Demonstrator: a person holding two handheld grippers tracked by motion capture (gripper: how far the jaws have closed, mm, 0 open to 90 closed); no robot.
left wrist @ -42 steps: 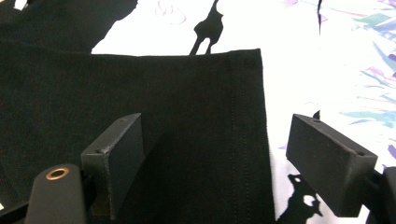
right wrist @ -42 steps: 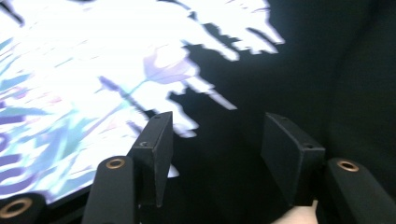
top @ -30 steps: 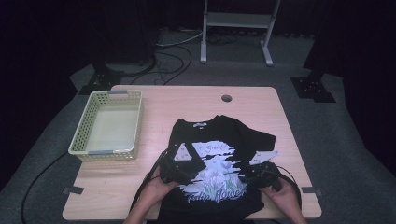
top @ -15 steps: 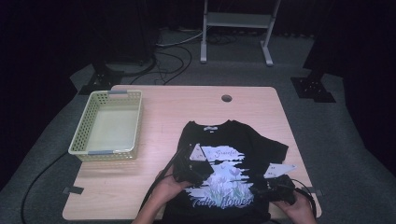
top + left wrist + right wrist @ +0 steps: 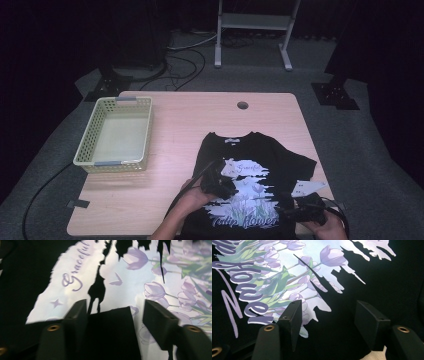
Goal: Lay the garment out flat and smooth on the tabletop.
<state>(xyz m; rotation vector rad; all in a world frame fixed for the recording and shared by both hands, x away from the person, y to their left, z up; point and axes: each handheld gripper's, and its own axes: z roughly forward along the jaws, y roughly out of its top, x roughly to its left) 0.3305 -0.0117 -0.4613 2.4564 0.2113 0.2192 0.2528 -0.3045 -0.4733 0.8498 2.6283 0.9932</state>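
Note:
A black T-shirt (image 5: 260, 150) with a pale tulip print lies flat on the near right part of the wooden table (image 5: 190, 115), collar away from me. My left gripper (image 5: 220, 184) rests on the print's left side. Its jaws have just been closing, and in the left gripper view (image 5: 115, 315) a raised fold of black cloth (image 5: 110, 335) stands between them. The fold lies against one jaw, with a gap at the other. My right gripper (image 5: 305, 212) sits at the shirt's near right. In the right gripper view (image 5: 332, 315) its jaws stand apart over flat black cloth (image 5: 387, 277).
A pale yellow mesh basket (image 5: 112, 162) stands empty at the table's left. A round hole (image 5: 242, 105) is near the far edge. A white patch (image 5: 307, 187) shows beside the right sleeve. A metal stand (image 5: 252, 22) and cables are on the floor behind.
The shirt has slid to the right and slightly toward the near edge. Both hands and their grippers moved right with it.

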